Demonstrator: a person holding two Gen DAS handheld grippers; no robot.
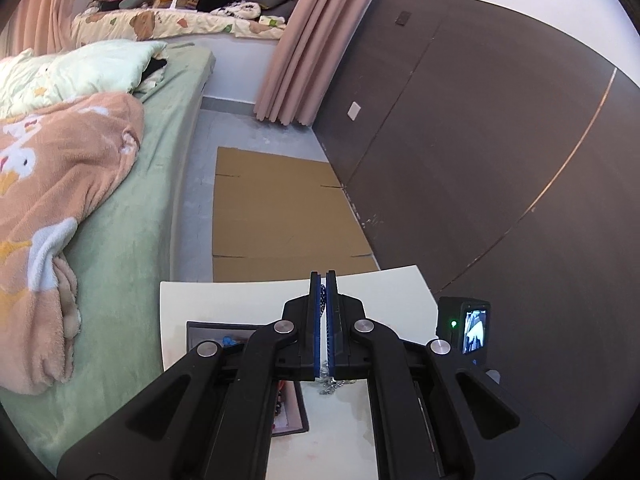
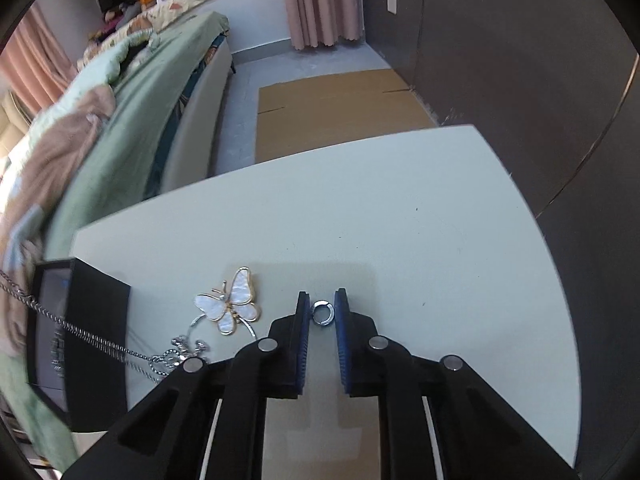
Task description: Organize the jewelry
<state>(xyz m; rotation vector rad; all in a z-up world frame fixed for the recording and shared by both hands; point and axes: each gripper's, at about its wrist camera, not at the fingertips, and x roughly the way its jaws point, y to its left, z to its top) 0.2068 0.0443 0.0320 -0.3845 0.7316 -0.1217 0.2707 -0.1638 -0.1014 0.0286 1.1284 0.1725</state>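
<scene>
My left gripper (image 1: 324,280) is shut on a silver chain (image 1: 329,385) that hangs below its pads, above the white table (image 1: 380,284). A dark jewelry box (image 1: 200,330) with coloured items lies under it to the left. In the right wrist view my right gripper (image 2: 322,300) is open, low over the table (image 2: 400,220), with a small silver ring (image 2: 323,313) between its fingertips. A white and gold butterfly brooch (image 2: 232,303) lies to the left. The silver chain (image 2: 100,342) stretches taut from the table up past the black box (image 2: 92,340).
A bed with green sheet (image 1: 132,208) and peach blanket (image 1: 60,184) stands left of the table. Flattened cardboard (image 1: 280,208) lies on the floor beyond. A dark wall panel (image 1: 500,140) runs along the right. A small camera (image 1: 466,324) sits at the table's right edge.
</scene>
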